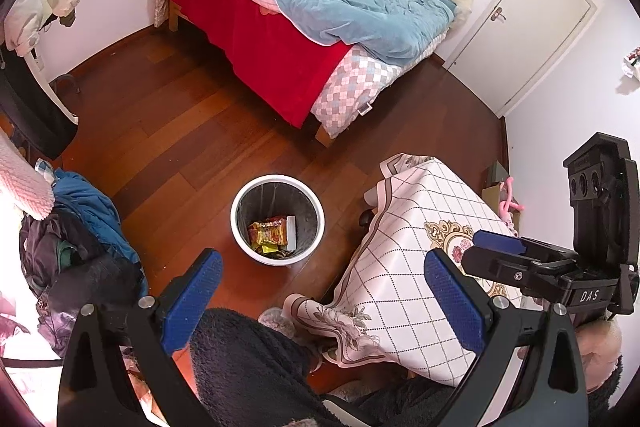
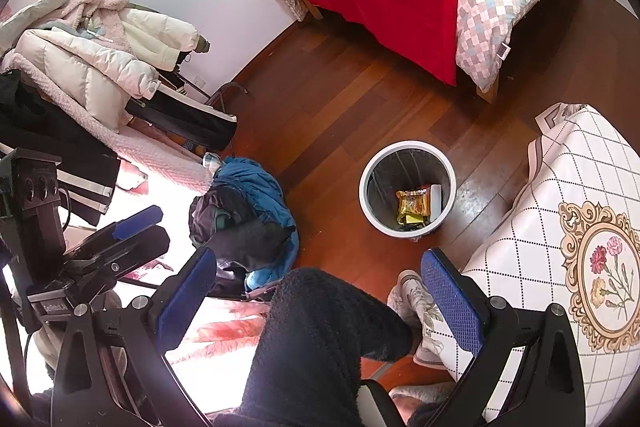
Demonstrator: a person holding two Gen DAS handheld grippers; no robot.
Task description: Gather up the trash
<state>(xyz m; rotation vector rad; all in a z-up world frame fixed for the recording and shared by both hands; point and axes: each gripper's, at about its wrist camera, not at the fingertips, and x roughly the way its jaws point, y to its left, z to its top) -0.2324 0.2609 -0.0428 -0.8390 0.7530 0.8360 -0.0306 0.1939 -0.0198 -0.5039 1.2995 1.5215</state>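
The trash bin (image 1: pixel 277 219) stands on the wooden floor (image 1: pixel 192 131) between the bed (image 1: pixel 304 39) and the table (image 1: pixel 420 247) — wrappers (image 1: pixel 270 233) lie at its bottom. The left gripper (image 1: pixel 324 303) and right gripper (image 2: pixel 320 301) hang above a dark-trousered knee (image 2: pixel 320 339), each with fingers spread wide and holding nothing. Clothes (image 2: pixel 248 219) are heaped near the bin — apart from it.

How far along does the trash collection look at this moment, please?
Done: snack wrappers and a white box already lie in the bin on the floor. In hand: nothing; the left hand-held gripper and right hand-held gripper are open and empty. Left: no loose trash shows.
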